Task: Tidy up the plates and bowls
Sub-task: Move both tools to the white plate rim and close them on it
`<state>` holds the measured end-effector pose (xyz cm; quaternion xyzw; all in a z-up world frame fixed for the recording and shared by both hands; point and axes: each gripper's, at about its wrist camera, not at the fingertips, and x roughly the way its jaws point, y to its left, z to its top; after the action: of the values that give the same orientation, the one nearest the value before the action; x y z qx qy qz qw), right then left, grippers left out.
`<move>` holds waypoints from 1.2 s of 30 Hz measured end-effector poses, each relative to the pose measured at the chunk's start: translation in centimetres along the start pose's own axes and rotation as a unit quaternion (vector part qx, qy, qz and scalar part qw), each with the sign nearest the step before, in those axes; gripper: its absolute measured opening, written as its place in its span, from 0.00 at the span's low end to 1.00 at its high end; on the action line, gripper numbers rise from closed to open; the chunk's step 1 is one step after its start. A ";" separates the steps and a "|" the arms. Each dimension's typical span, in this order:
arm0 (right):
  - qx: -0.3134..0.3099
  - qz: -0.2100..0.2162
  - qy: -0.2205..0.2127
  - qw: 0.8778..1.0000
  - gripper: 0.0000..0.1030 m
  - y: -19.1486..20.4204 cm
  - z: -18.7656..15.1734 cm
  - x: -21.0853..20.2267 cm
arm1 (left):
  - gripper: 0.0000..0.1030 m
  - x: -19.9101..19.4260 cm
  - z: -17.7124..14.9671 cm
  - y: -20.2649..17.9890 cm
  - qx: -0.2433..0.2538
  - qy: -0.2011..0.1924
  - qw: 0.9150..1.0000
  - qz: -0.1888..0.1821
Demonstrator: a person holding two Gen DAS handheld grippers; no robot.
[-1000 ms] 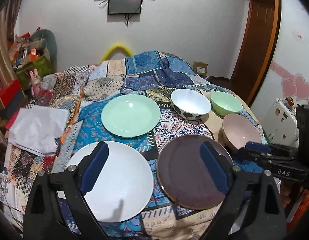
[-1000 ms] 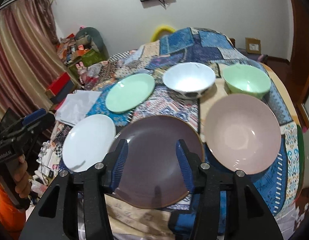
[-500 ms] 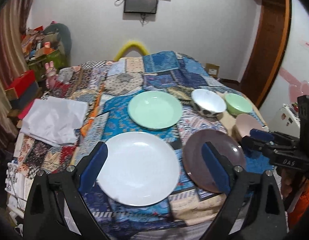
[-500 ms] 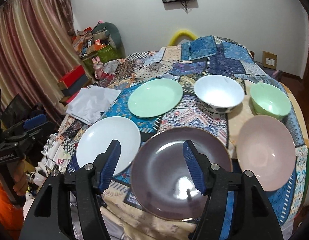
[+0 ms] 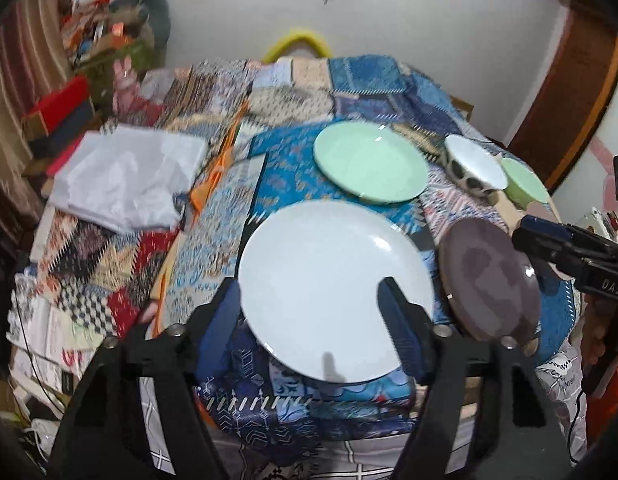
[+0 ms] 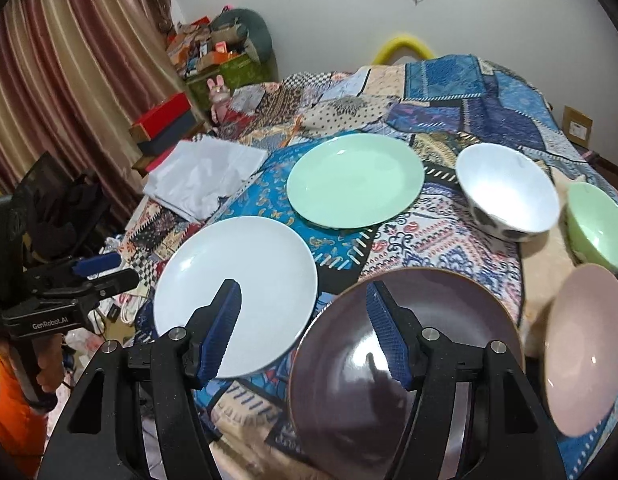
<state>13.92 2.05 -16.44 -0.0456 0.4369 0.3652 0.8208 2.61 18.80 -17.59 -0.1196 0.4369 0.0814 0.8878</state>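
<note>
On the patchwork-covered table lie a white plate (image 5: 329, 292) (image 6: 237, 292), a mint green plate (image 5: 369, 168) (image 6: 355, 182) and a dark brown plate (image 5: 489, 280) (image 6: 405, 376). A white patterned bowl (image 6: 509, 196) (image 5: 475, 168), a green bowl (image 6: 597, 228) (image 5: 525, 188) and a pink bowl (image 6: 585, 344) stand to the right. My left gripper (image 5: 313, 336) is open above the white plate's near edge. My right gripper (image 6: 303, 332) is open between the white and brown plates, and shows at the right of the left wrist view (image 5: 549, 240).
A folded white cloth (image 5: 125, 176) (image 6: 205, 176) lies at the table's left. Red boxes (image 6: 165, 120) and clutter stand beyond the left edge by a curtain (image 6: 69, 64). A yellow chair back (image 6: 403, 46) rises behind the table. The near table edge is below both grippers.
Both grippers have swung left and come lower. The left one went from straddling the white and brown plates to sitting over the white plate. Both jaws stayed open.
</note>
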 end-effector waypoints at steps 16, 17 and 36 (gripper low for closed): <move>-0.040 0.012 0.105 0.994 0.37 -0.2 1.3 7.4 | 0.37 6.5 -1.4 3.9 -0.064 0.073 0.995 -0.015; -0.041 0.013 0.110 0.993 0.34 -0.2 1.3 7.8 | 0.35 6.6 -1.5 4.0 -0.065 0.074 0.995 -0.012; -0.045 0.033 0.182 0.982 0.22 -0.5 1.0 10.9 | 0.27 8.6 -2.6 4.4 -0.078 0.103 0.991 -0.034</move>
<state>18.74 8.20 -24.12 -0.1340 0.5632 0.3972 0.7120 4.74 22.62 -26.54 -0.2113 0.5138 0.0721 0.8284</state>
